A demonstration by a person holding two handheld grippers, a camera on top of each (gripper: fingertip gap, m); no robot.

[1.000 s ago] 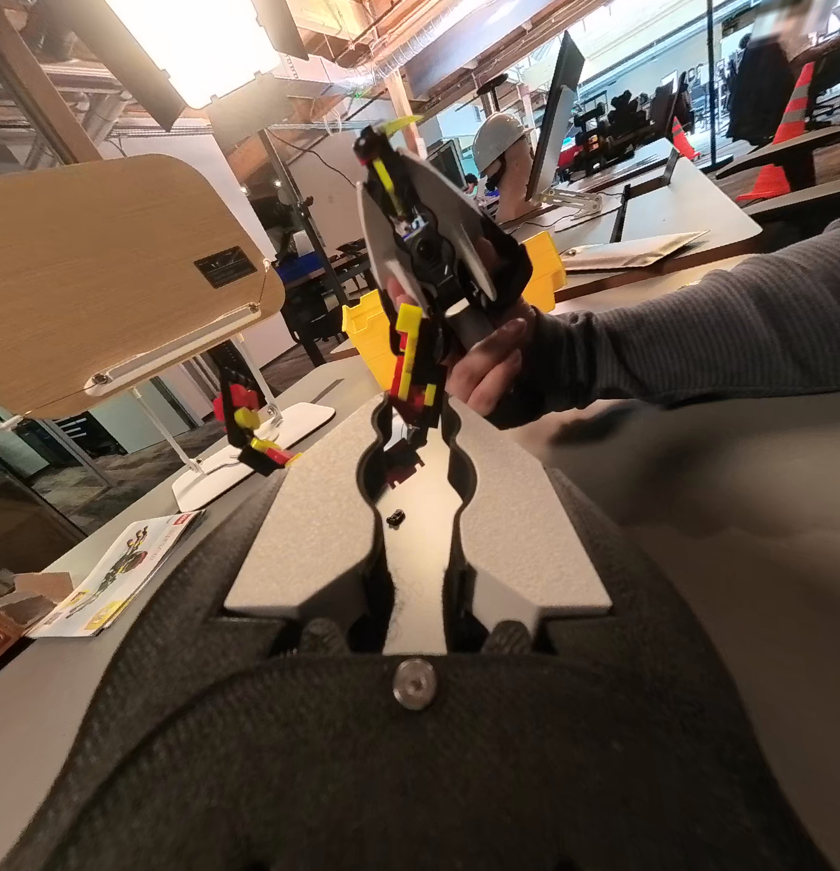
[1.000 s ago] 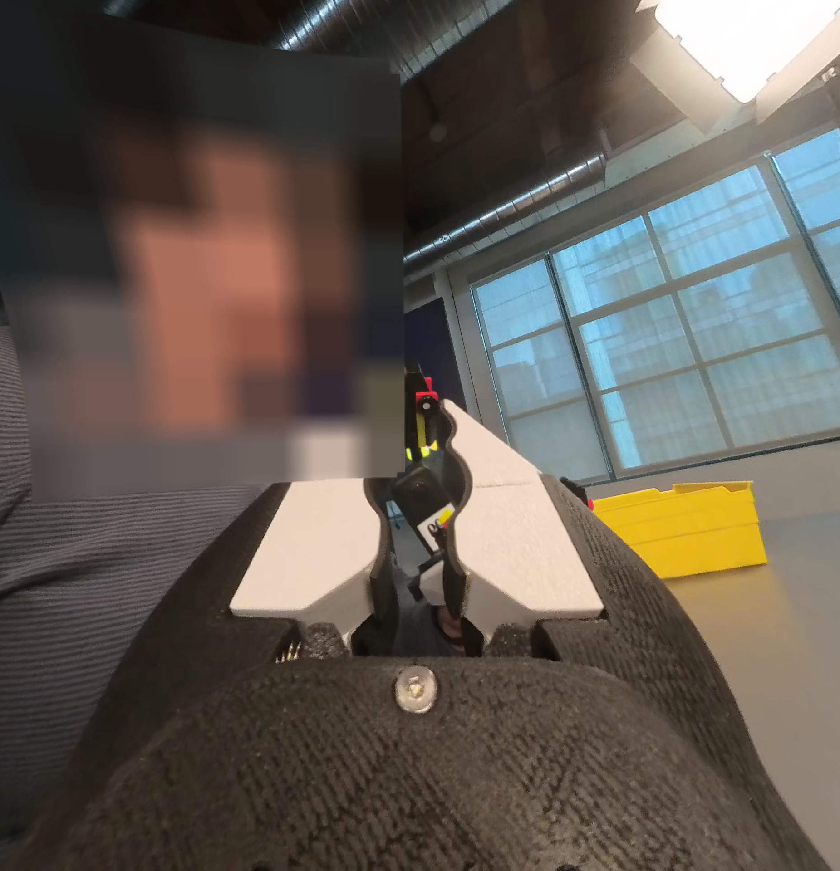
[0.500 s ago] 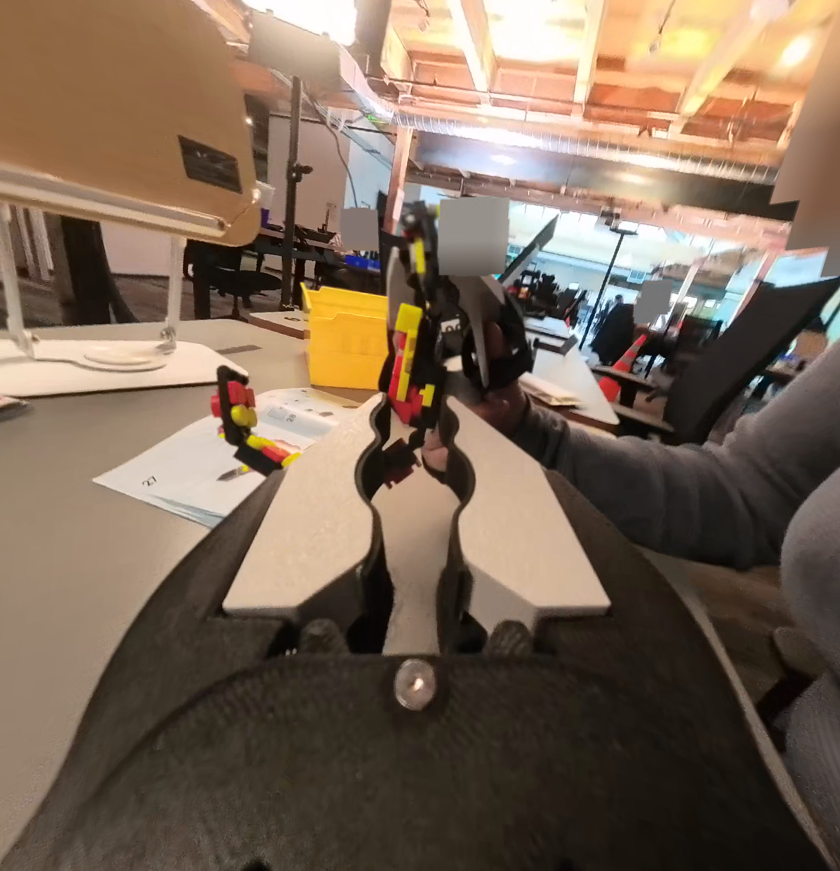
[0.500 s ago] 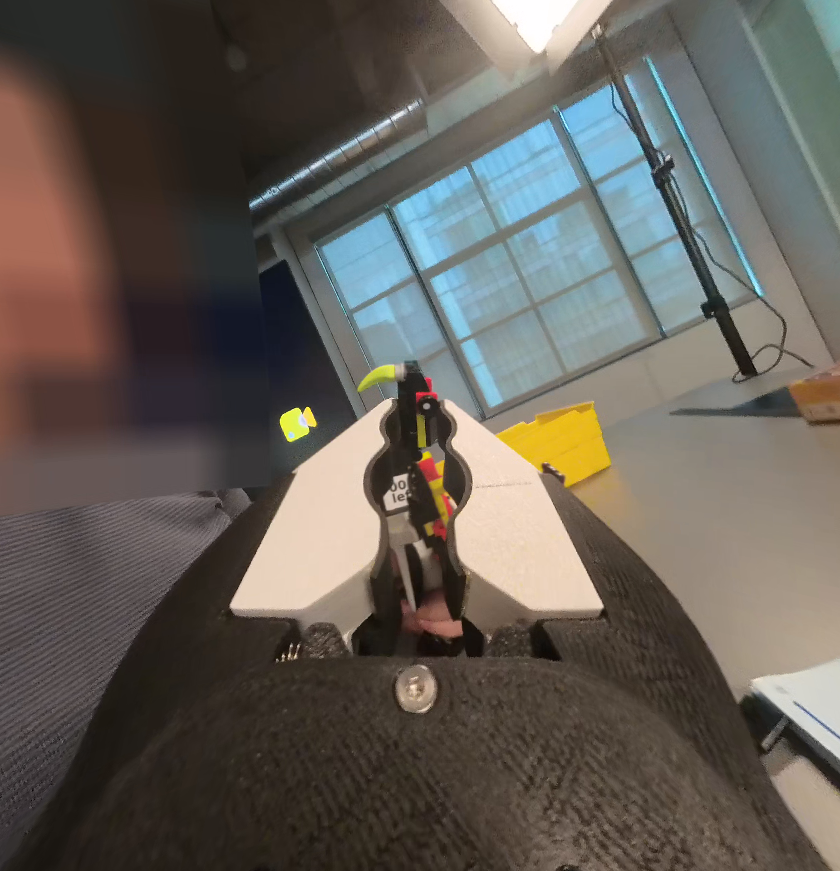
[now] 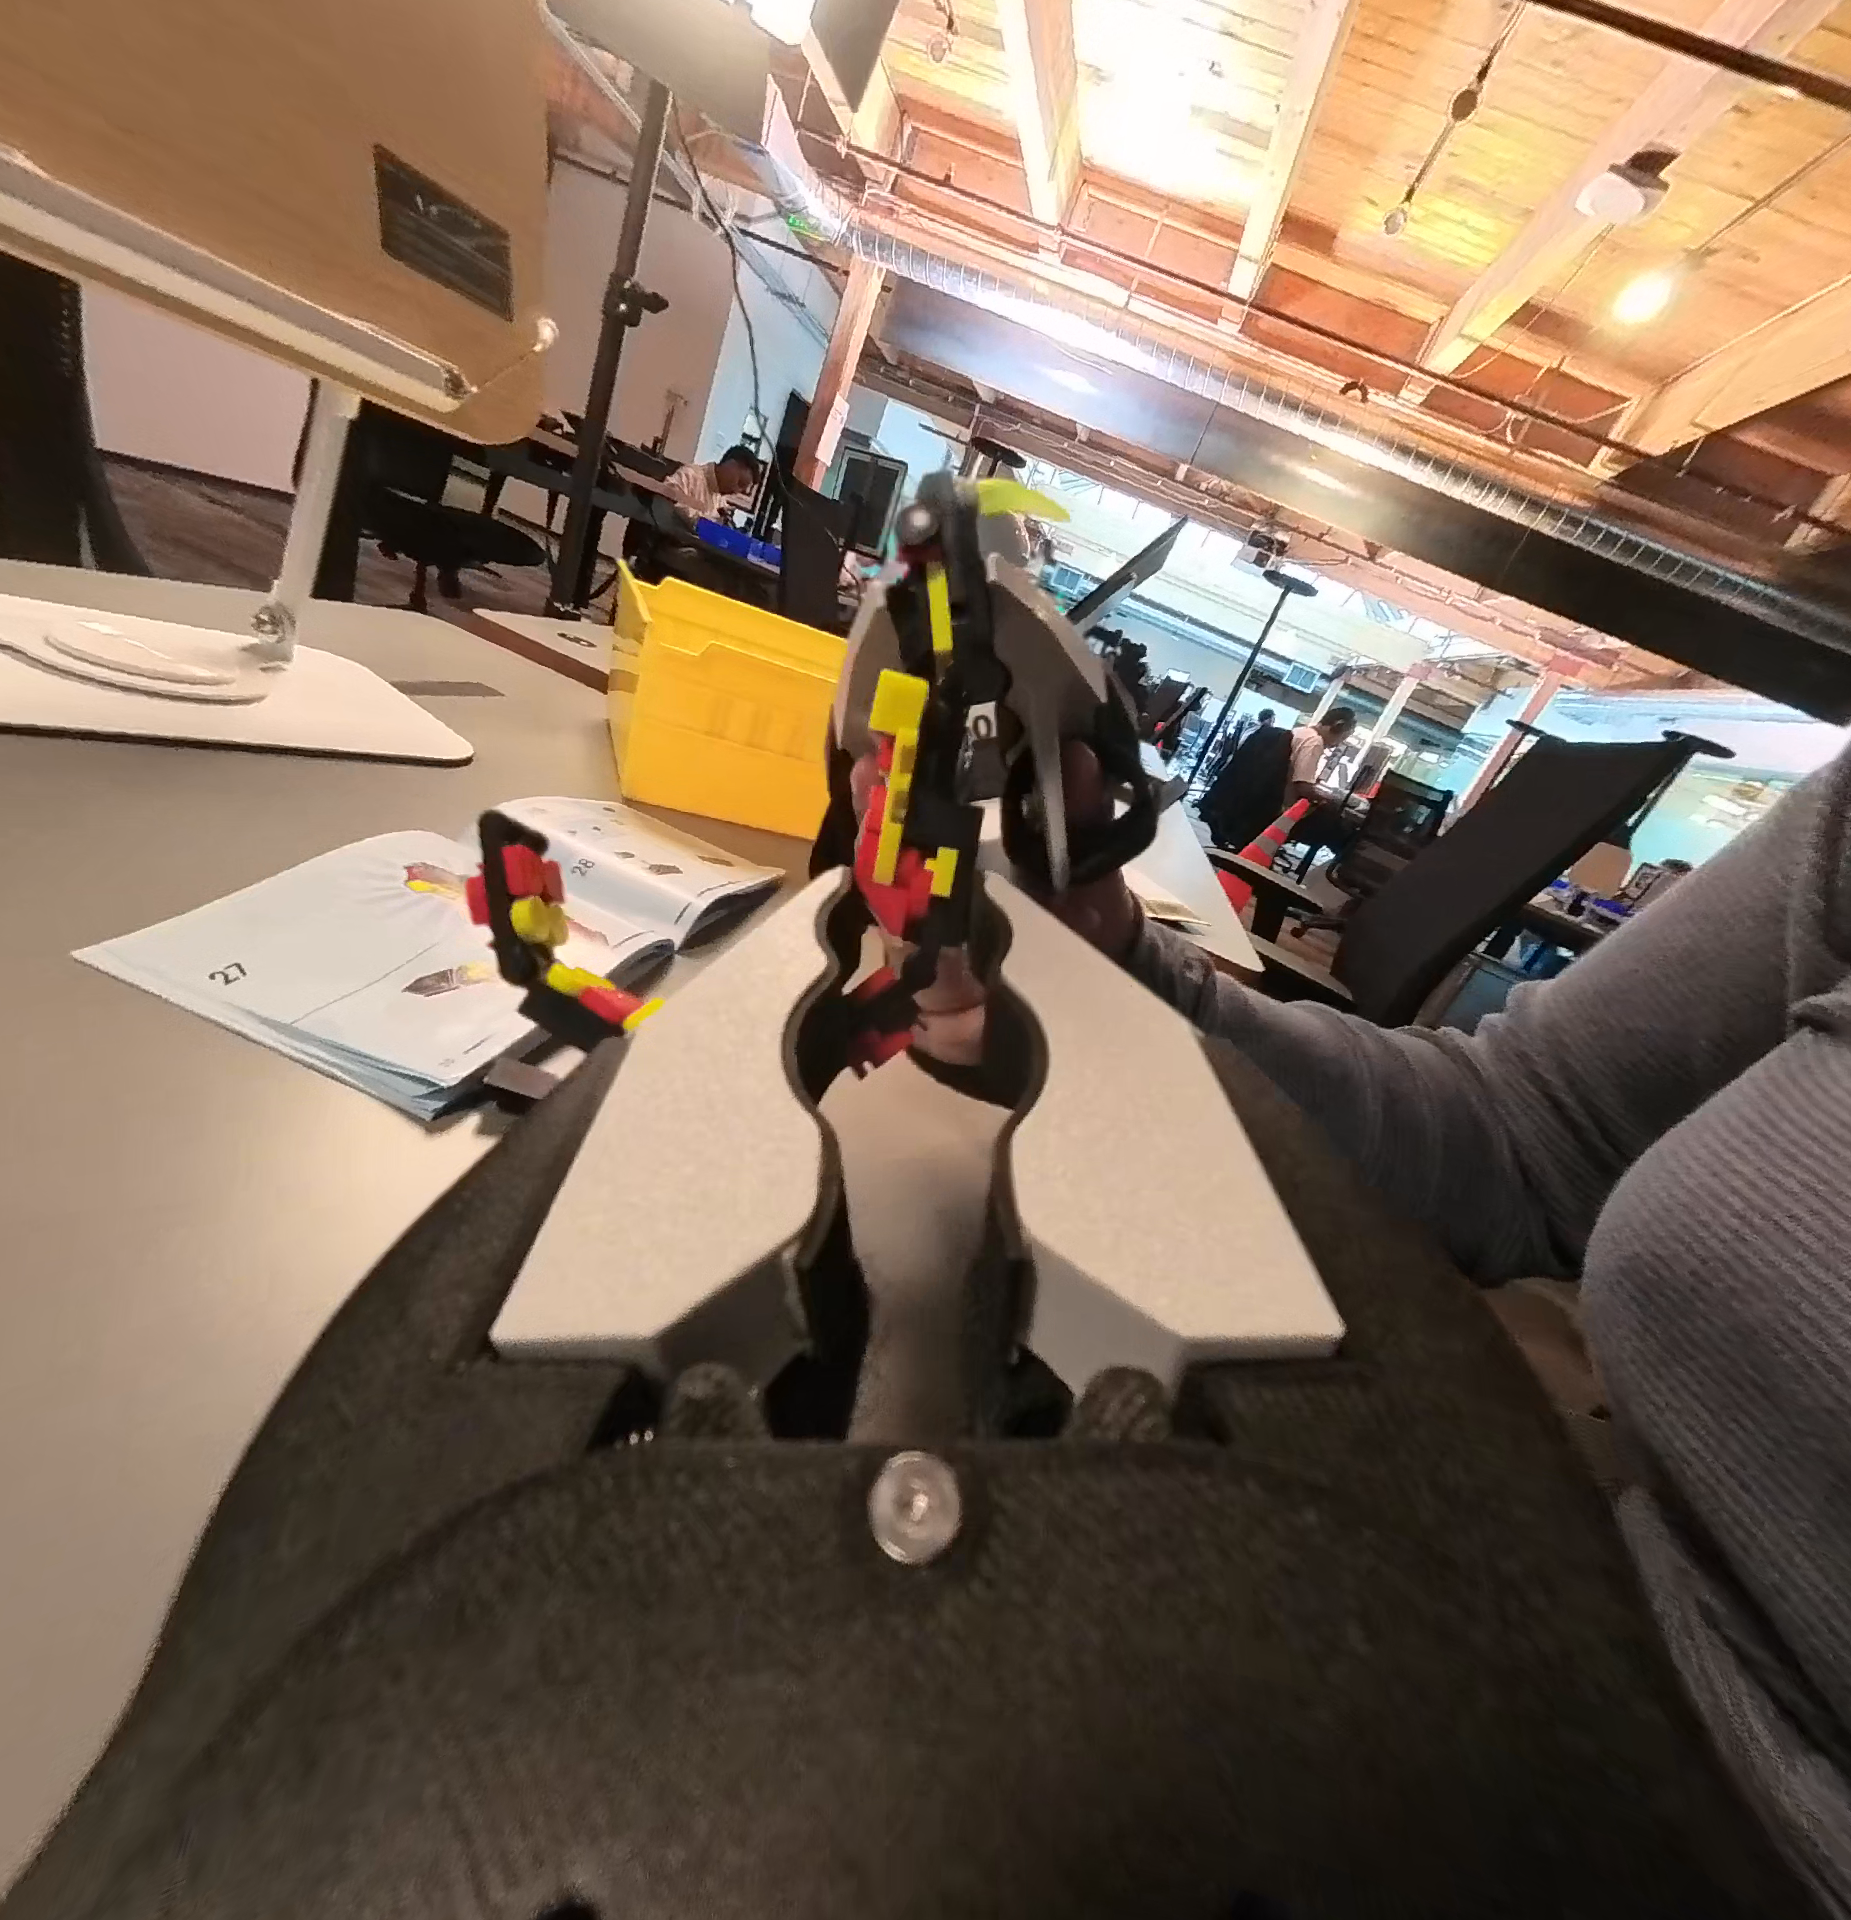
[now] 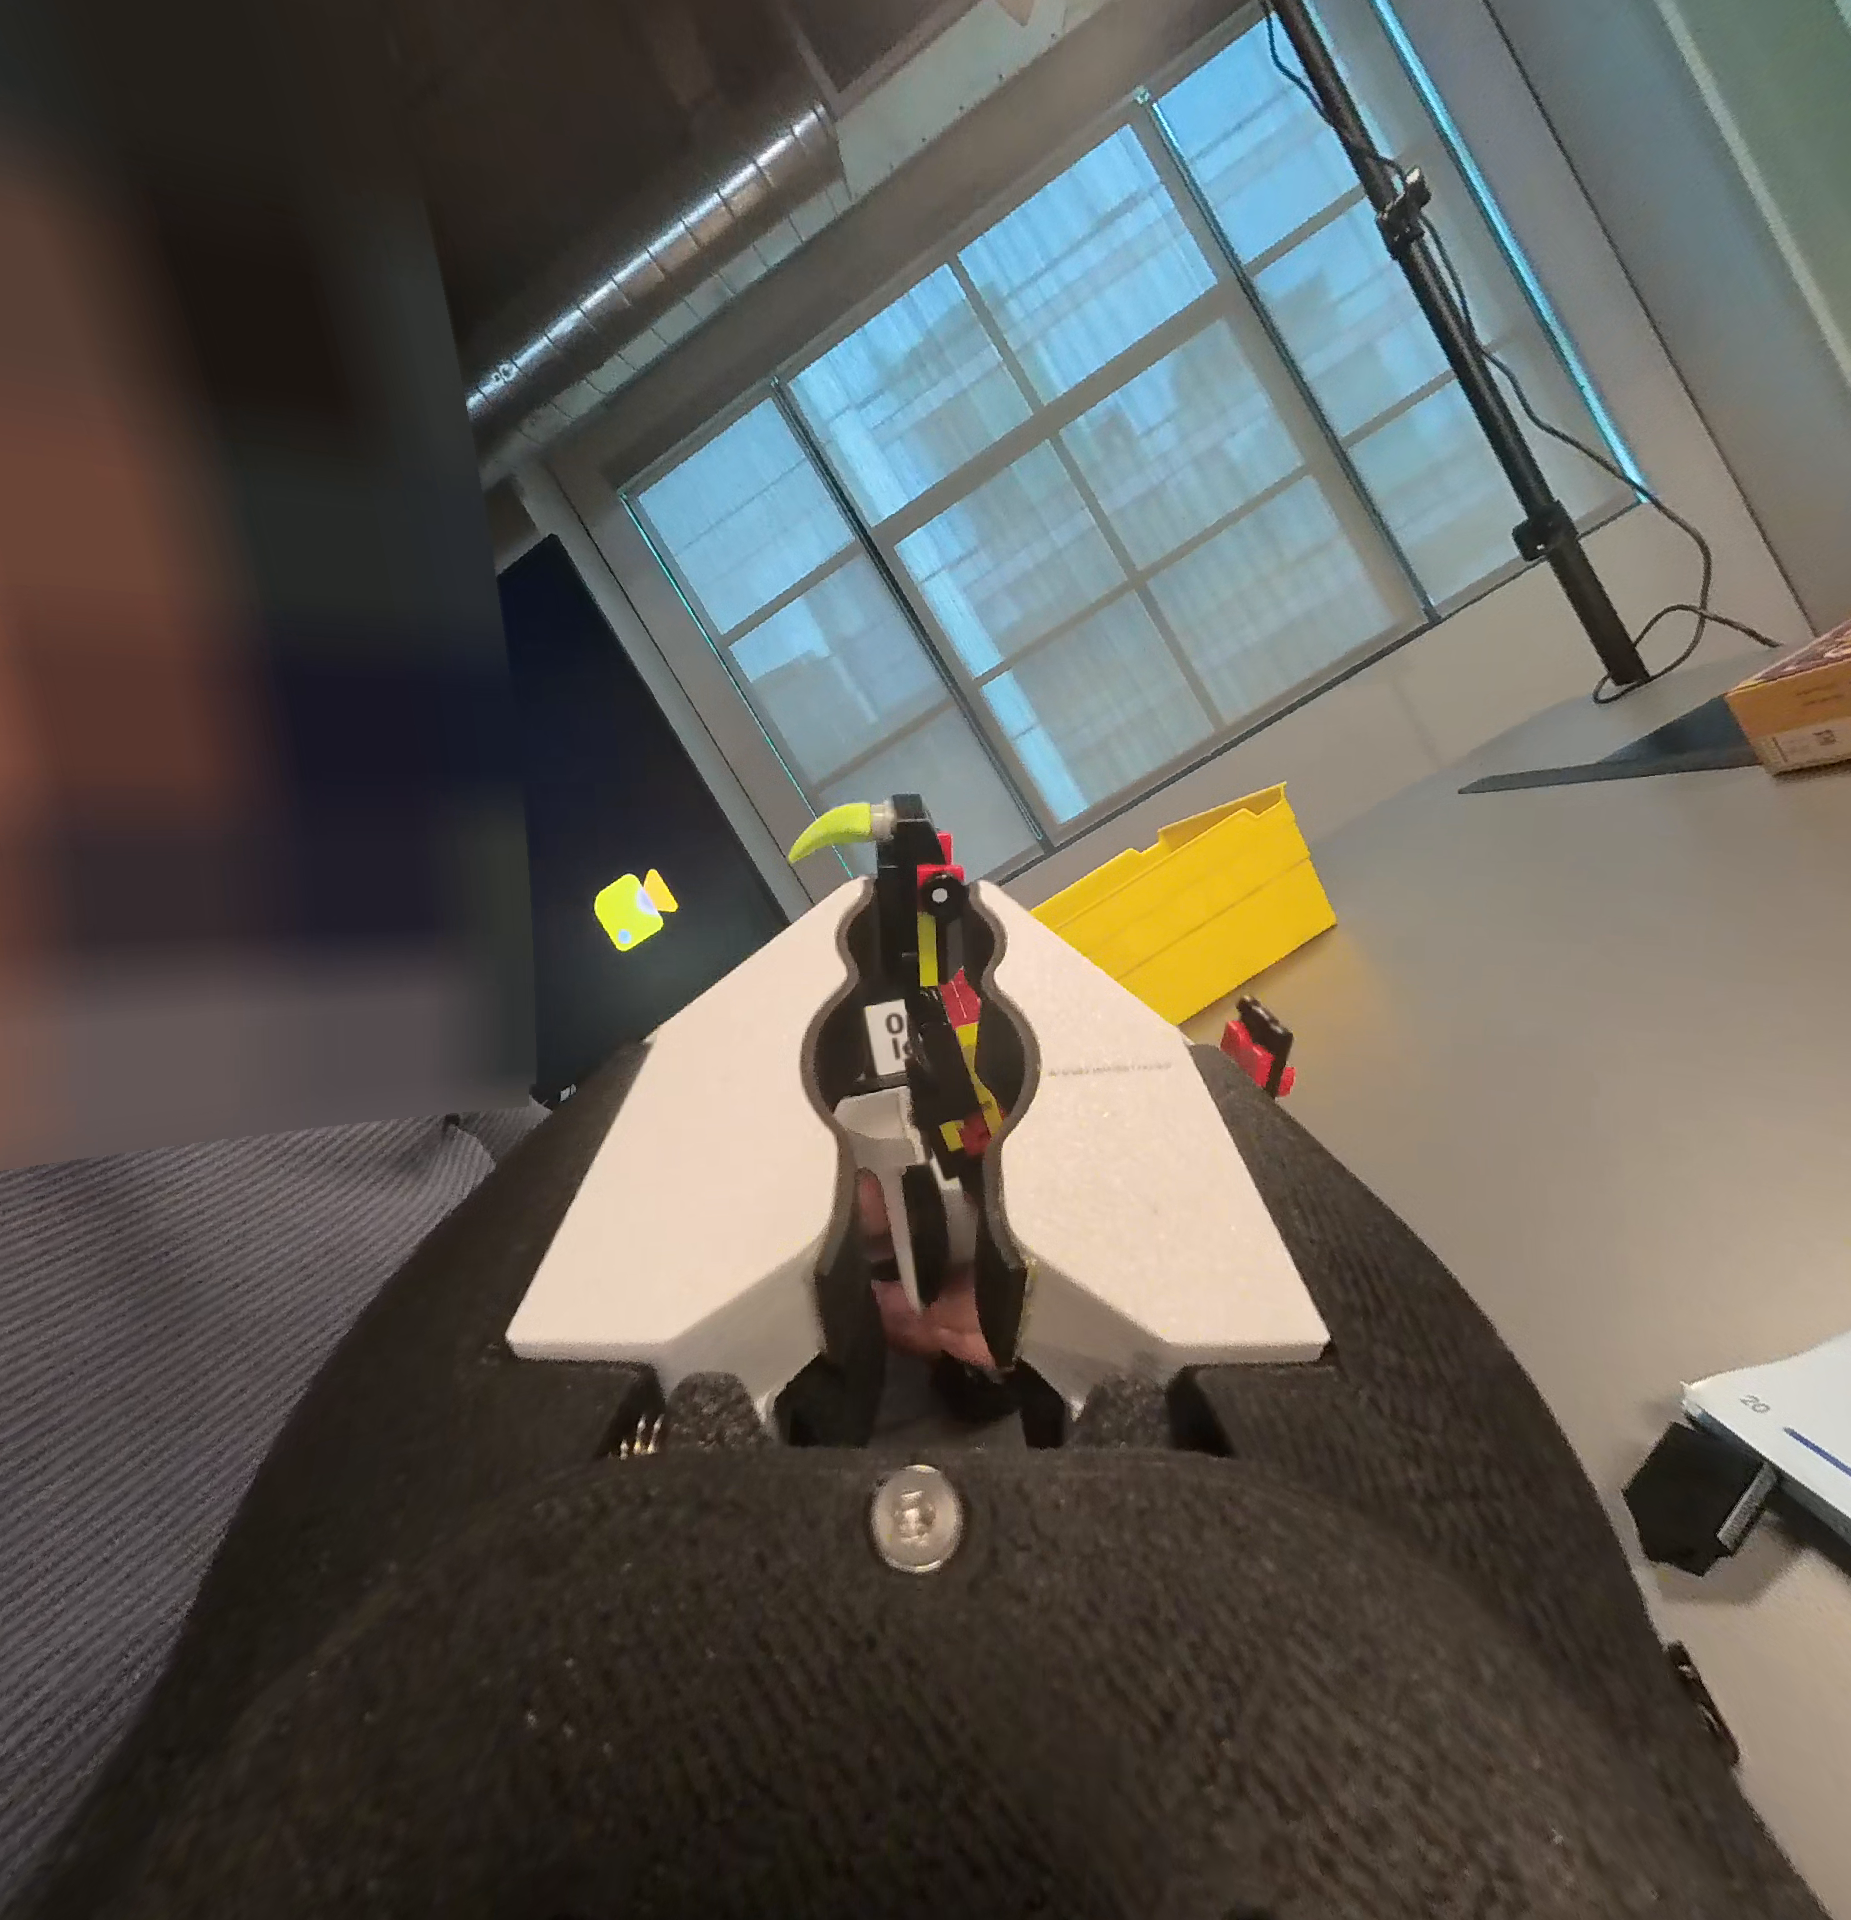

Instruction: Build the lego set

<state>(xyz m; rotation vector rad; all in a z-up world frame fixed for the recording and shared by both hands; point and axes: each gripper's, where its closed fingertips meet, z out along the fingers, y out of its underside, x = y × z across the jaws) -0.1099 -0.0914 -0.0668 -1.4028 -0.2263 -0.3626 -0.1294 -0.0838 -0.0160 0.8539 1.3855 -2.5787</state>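
Observation:
A black, red and yellow lego model [image 5: 905, 821] with a lime horn on top is held in the air between both grippers. My left gripper [image 5: 913, 883] is shut on its lower end. My right gripper [image 5: 988, 675], held by a hand in a grey sleeve, grips its upper part from the far side. In the right wrist view the right gripper [image 6: 926, 894] is shut on the model [image 6: 936, 997], with the horn sticking out above the tips. A second black, red and yellow lego assembly [image 5: 536, 935] stands on the open instruction booklet [image 5: 360, 935].
A yellow bin [image 5: 713, 717] stands behind the booklet and also shows in the right wrist view [image 6: 1191, 914]. A wooden board on a white stand [image 5: 225, 686] is at the left. A small red and black piece [image 6: 1259, 1049], a black block [image 6: 1690, 1496] and a cardboard box [image 6: 1814, 707] lie on the grey table. Across from one pair of fingers to the other is roughly 5 cm. The black block [image 6: 1690, 1496] sits 12 cm or so from the ends of my left fingers.
Both grippers have swung round with the model still gripped between them. The left view now looks level over the table, and the open booklet has come into view.

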